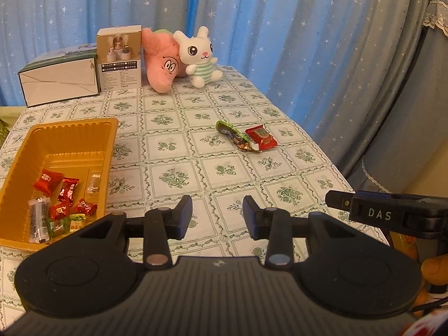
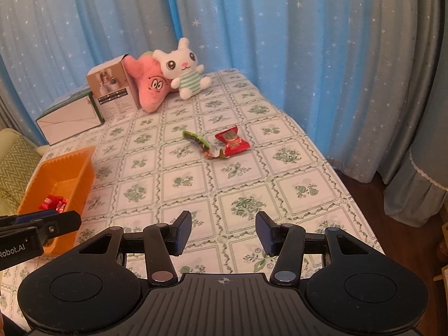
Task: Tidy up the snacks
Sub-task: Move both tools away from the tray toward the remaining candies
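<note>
Both jaws spread, nothing held: left gripper (image 1: 217, 213) near the table's front edge beside the orange tray (image 1: 110, 151), right gripper (image 2: 224, 231) also at the front edge, aimed up the tablecloth (image 2: 184, 182). Two snacks left loose toward the right edge: red candy packet (image 2: 231, 141) touching a green wrapper (image 2: 202, 145). Several wrapped candies (image 1: 60, 196) already in the tray at the left edge. Risk: overlapping wrappers, so a pinch may drag both or slip off crinkled foil; packet near the right edge could be nudged overboard. Far edge: white box (image 1: 60, 79), printed carton (image 1: 119, 60), pink plush star (image 1: 162, 61), white bunny plush (image 1: 198, 56), well apart, no obstruction.
</note>
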Demonstrator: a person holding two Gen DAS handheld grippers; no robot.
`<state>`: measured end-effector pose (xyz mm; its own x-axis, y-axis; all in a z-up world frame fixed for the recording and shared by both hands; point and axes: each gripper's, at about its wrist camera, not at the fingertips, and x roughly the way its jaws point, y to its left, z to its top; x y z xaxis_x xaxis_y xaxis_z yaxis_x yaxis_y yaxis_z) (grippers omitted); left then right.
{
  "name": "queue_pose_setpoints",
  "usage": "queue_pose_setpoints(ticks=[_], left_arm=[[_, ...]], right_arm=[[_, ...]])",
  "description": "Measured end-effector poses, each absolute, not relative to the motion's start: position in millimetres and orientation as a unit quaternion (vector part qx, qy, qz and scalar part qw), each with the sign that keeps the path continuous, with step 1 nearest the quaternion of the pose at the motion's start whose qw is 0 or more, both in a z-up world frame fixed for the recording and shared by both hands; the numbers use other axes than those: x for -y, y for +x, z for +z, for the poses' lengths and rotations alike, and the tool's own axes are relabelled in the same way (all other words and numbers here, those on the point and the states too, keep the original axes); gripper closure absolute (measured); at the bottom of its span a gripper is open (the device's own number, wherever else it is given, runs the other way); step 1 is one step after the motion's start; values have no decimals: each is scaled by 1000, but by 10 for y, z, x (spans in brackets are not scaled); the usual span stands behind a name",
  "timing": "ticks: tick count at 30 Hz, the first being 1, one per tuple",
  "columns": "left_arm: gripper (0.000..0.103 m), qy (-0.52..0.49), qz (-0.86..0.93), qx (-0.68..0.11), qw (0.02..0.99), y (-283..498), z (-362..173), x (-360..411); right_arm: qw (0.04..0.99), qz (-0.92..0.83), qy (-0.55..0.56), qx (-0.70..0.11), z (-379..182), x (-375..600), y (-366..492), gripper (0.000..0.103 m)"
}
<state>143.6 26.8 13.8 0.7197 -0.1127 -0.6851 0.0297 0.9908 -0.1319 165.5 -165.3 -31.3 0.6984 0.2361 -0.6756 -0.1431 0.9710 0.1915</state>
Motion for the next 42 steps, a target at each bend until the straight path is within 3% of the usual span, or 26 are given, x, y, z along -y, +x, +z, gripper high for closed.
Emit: queue_pose_setpoints(ticks=[22, 42], left_arm=[[68, -67, -39, -376, 923, 2088, -85, -164], [68, -90, -27, -399, 912, 3098, -708, -228]], right_arm=[[922, 105, 55, -370, -550, 1800, 2231, 52], [931, 155, 22, -331, -974, 1611, 3368, 52]])
